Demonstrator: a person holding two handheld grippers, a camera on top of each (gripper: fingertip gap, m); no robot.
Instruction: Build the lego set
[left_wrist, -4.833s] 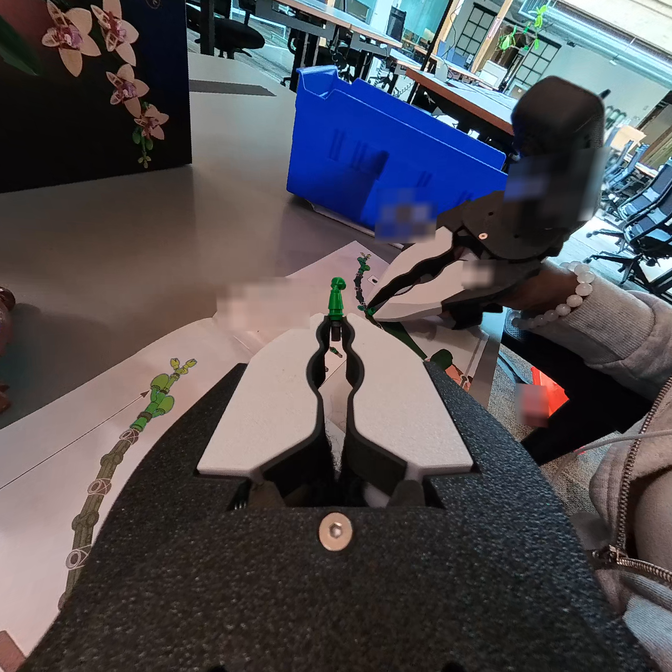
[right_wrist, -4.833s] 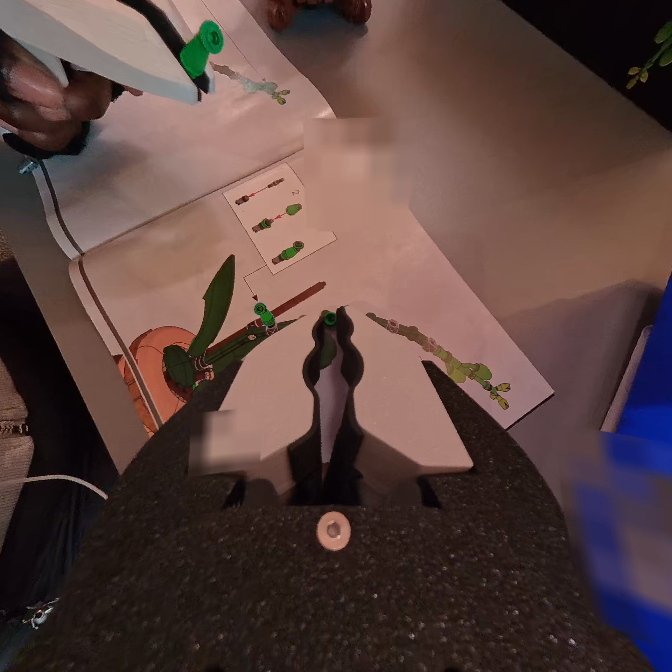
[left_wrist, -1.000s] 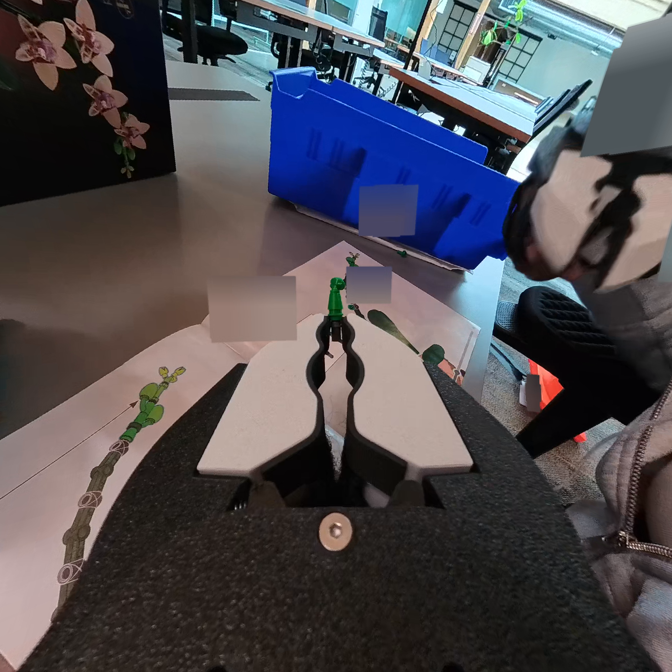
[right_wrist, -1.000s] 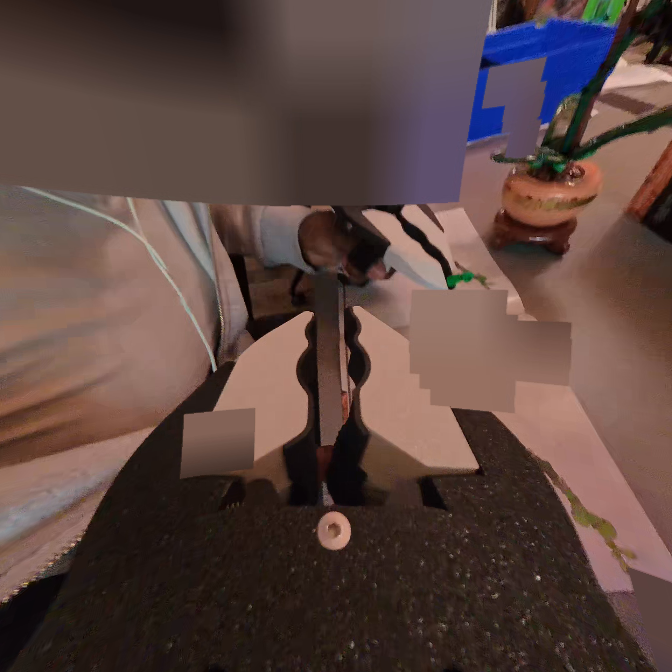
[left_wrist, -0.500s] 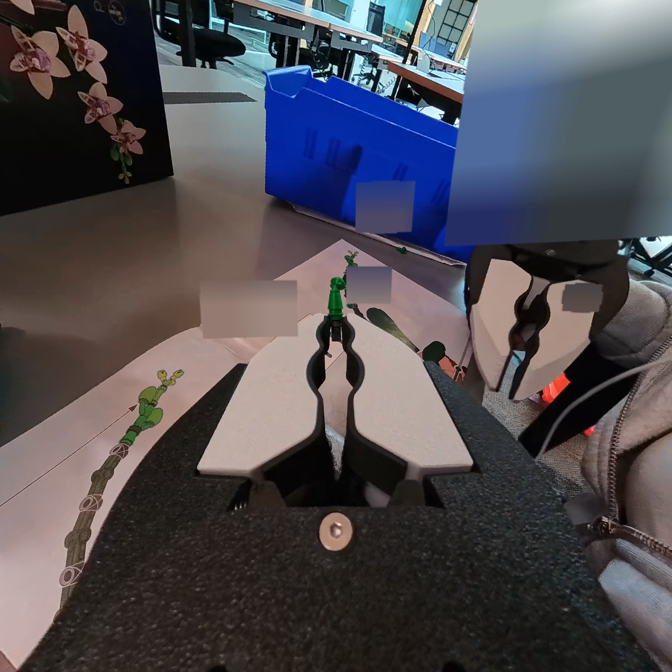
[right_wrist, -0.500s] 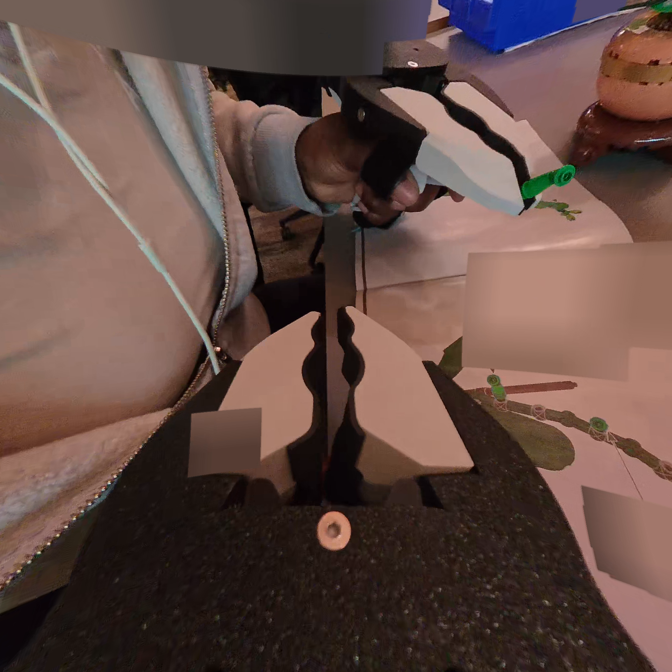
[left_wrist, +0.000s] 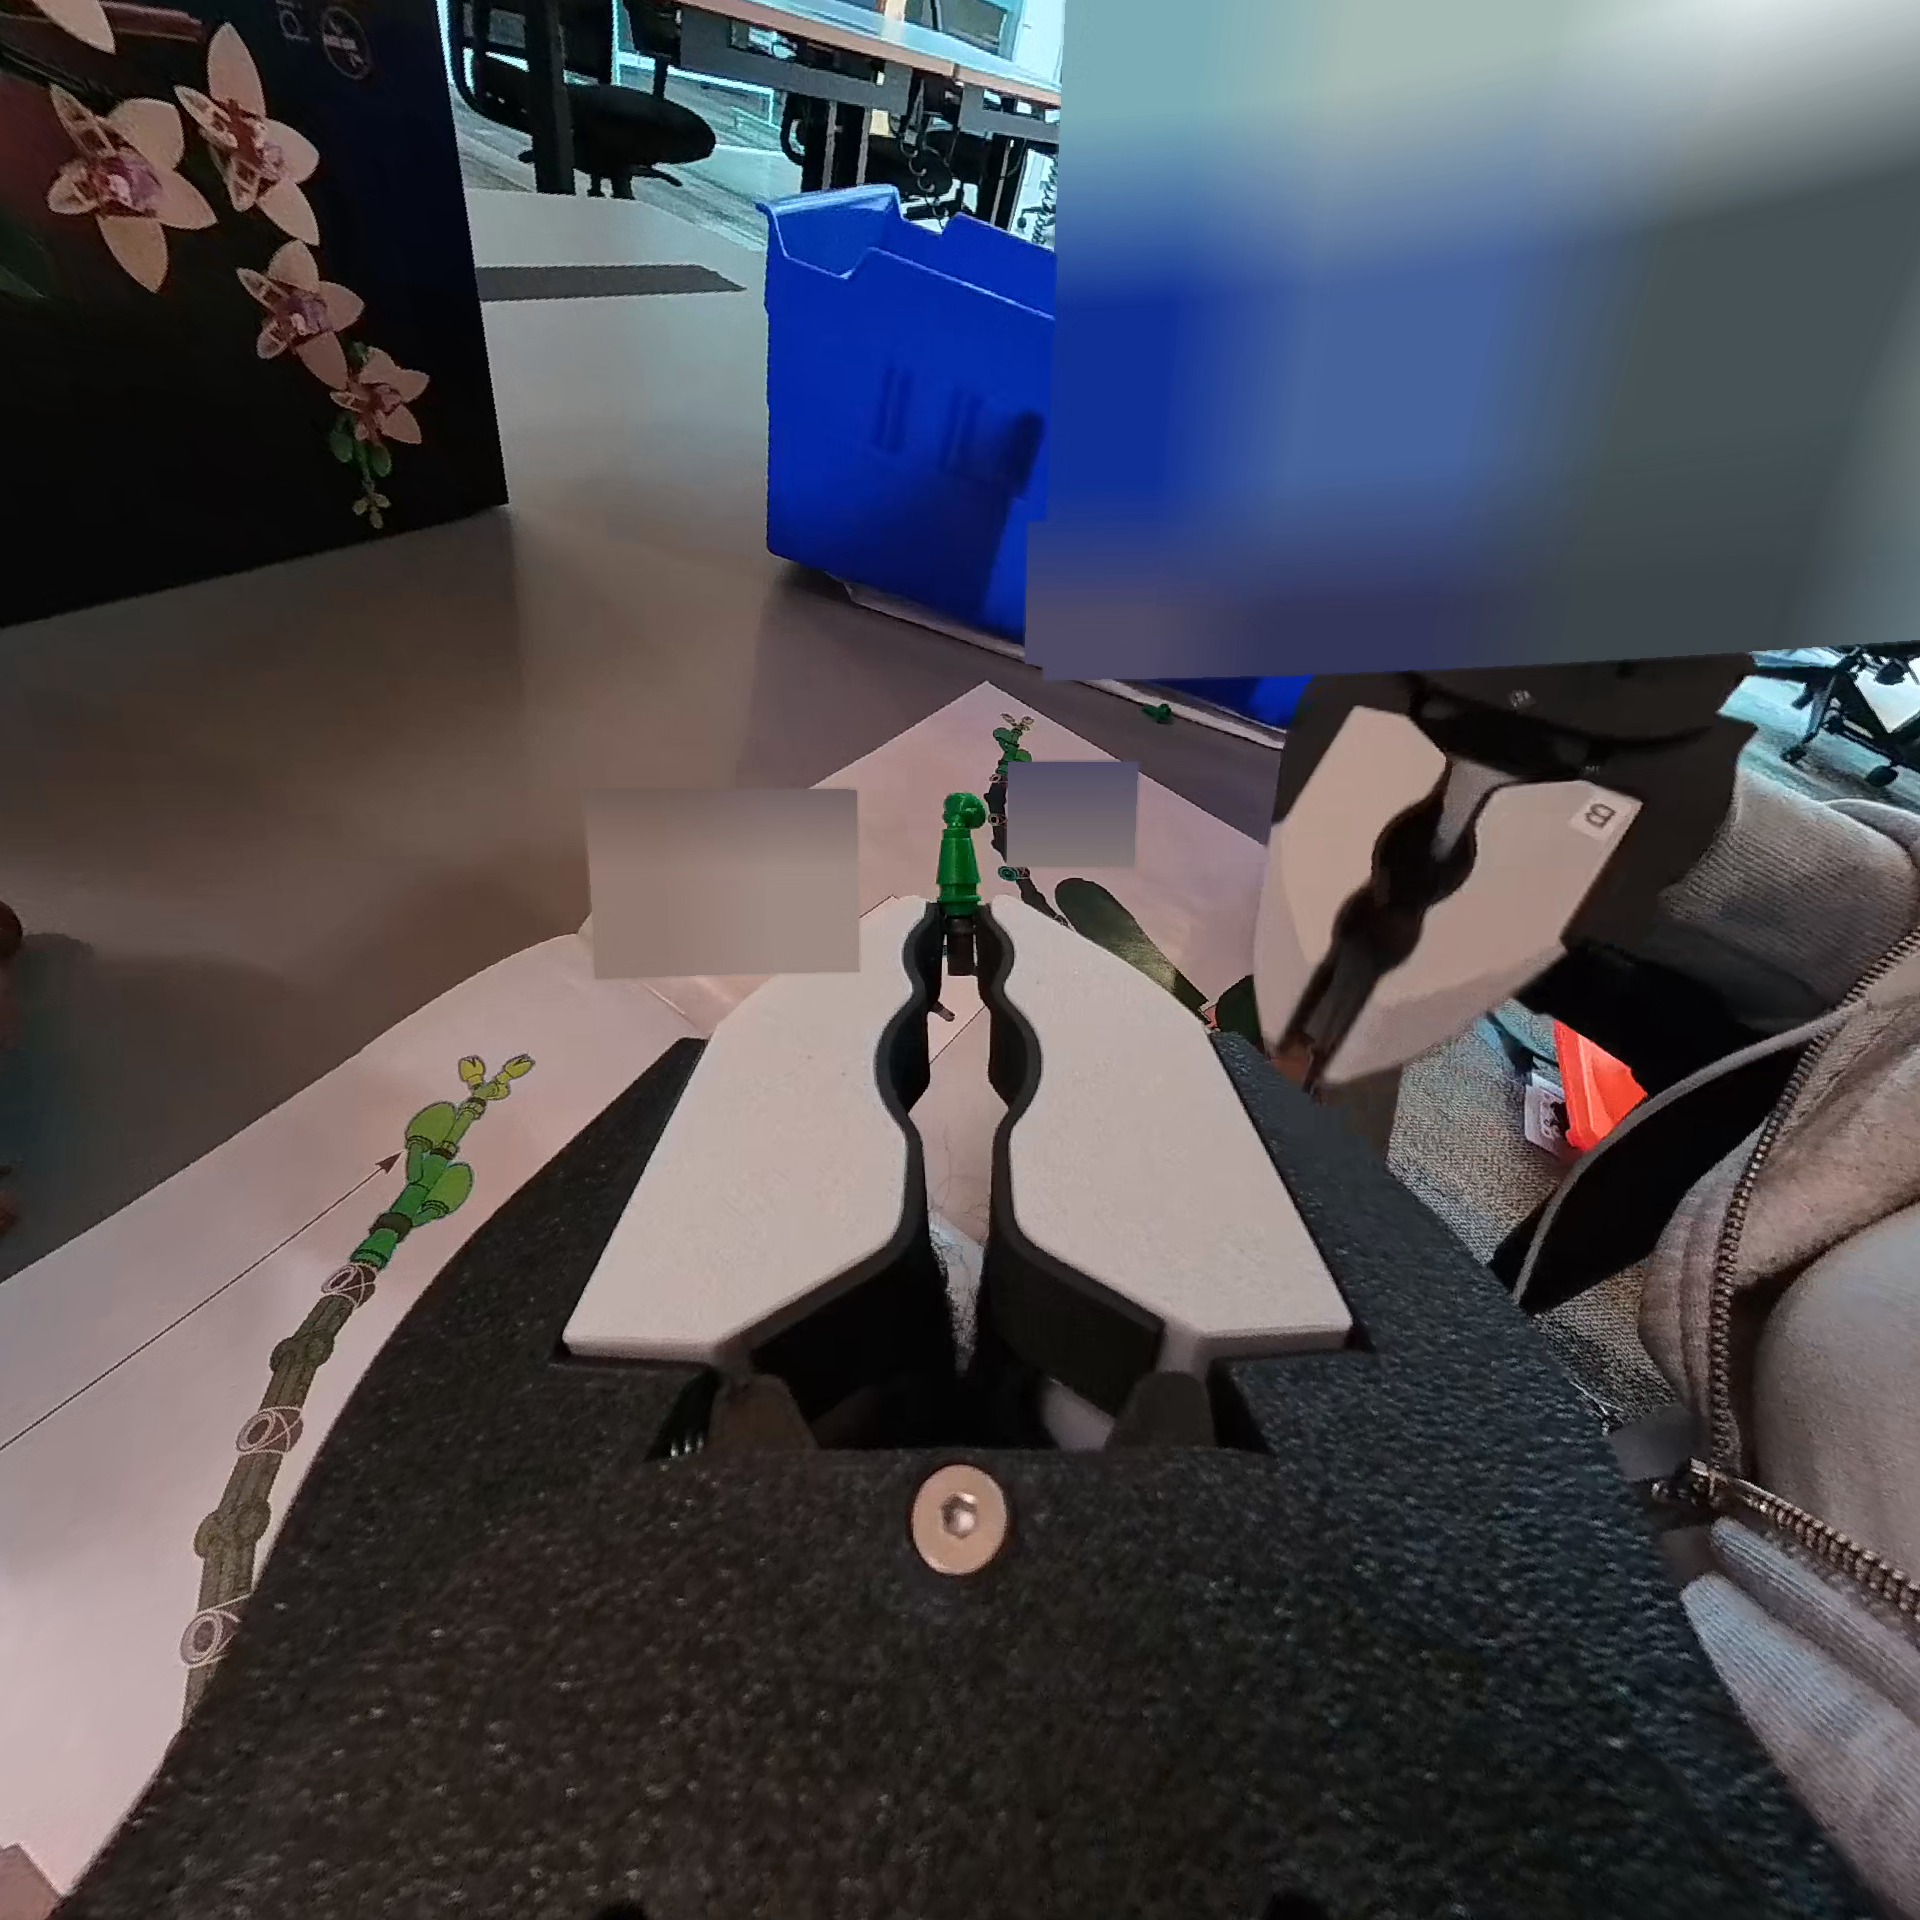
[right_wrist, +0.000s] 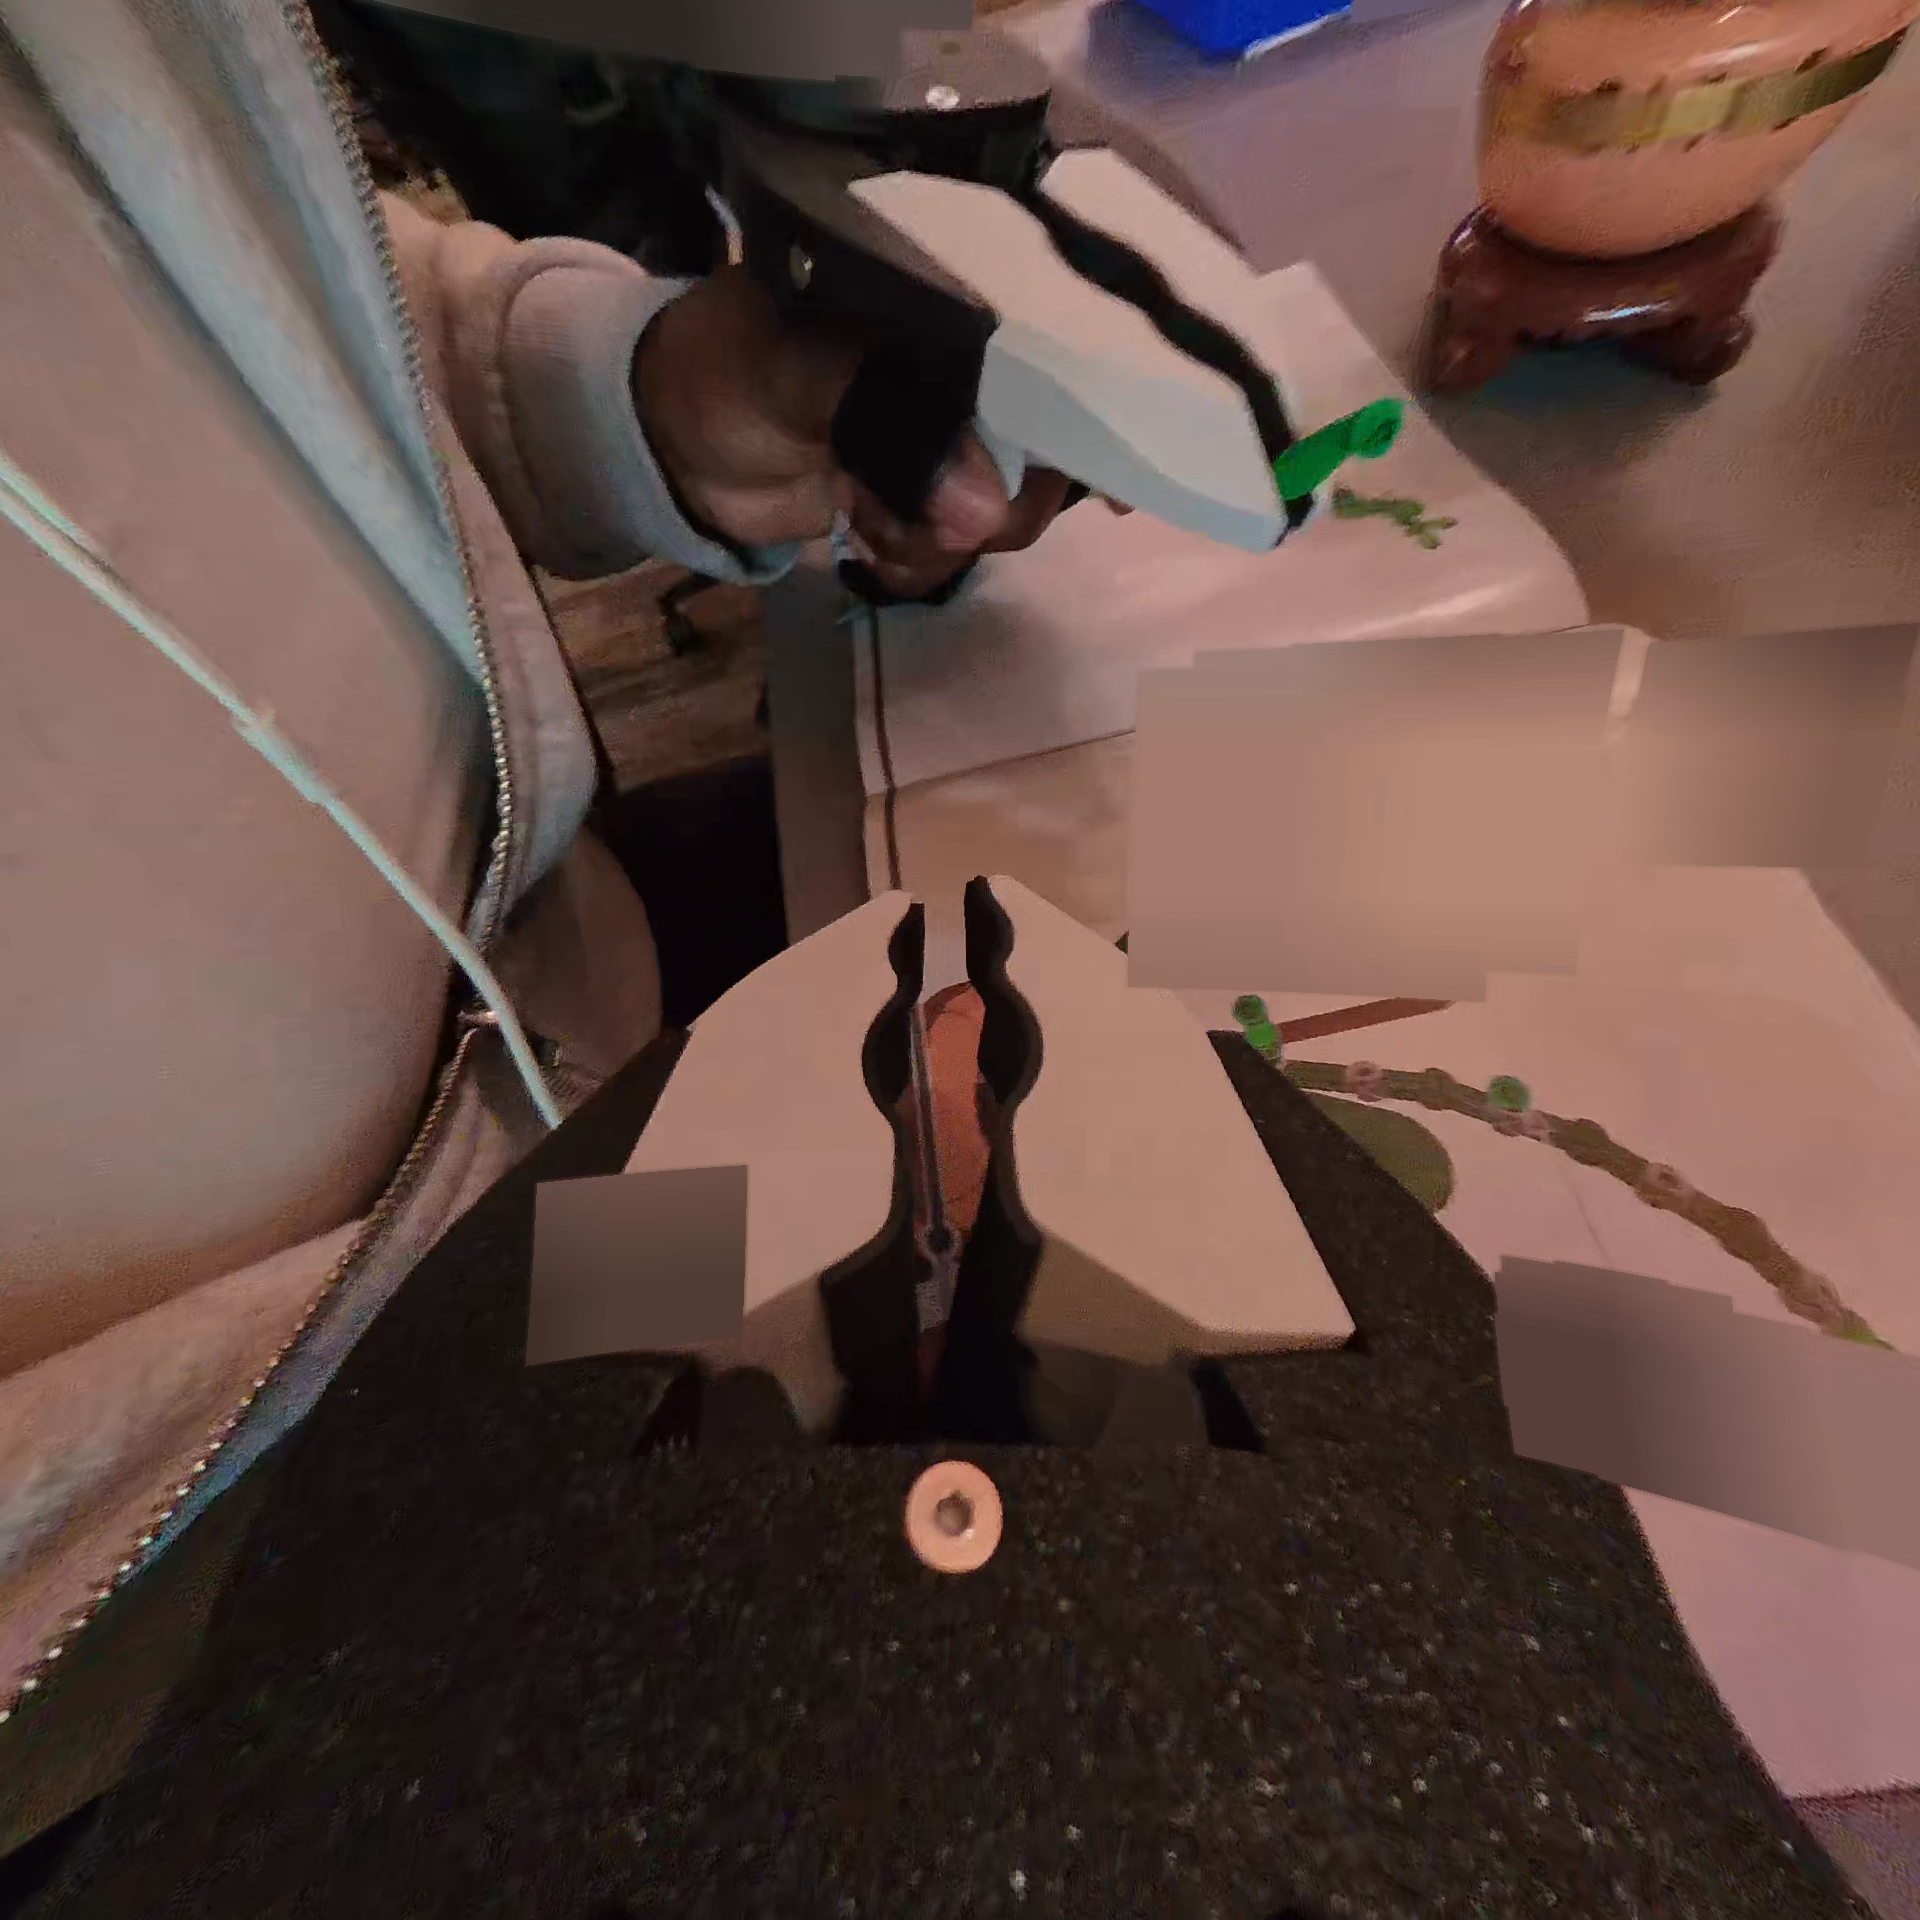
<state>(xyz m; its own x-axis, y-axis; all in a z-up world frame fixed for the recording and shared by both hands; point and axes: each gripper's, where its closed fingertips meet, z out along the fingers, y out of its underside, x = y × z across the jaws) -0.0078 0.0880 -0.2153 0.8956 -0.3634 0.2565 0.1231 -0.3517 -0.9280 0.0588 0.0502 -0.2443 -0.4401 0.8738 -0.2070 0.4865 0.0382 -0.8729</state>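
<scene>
My left gripper (left_wrist: 961, 914) is shut on the dark pin end of a small green stem piece (left_wrist: 958, 857), which sticks up past the fingertips above the open instruction booklet (left_wrist: 520, 1039). The right wrist view shows the same green piece (right_wrist: 1335, 447) poking out of the left gripper's tips (right_wrist: 1283, 499). My right gripper (right_wrist: 940, 894) hangs over the booklet's near edge (right_wrist: 1351, 1143), its fingertips a narrow slit apart with only the printed page showing through. It also shows in the left wrist view (left_wrist: 1304, 1049), tips down, to the right of the left gripper.
A blue bin (left_wrist: 904, 416) stands at the back, with a small green piece (left_wrist: 1155, 712) on the table before it. A dark box with orchid pictures (left_wrist: 208, 312) stands at the left. A tan pot on a brown base (right_wrist: 1642, 135) sits beyond the booklet. A person's grey jacket (right_wrist: 208, 727) is close by. Left tips to right tips: about 8 cm.
The right gripper narrowed its jaws with nothing in them, and swung down from by the person's body to over the booklet. The left gripper kept still, holding the green piece throughout.
</scene>
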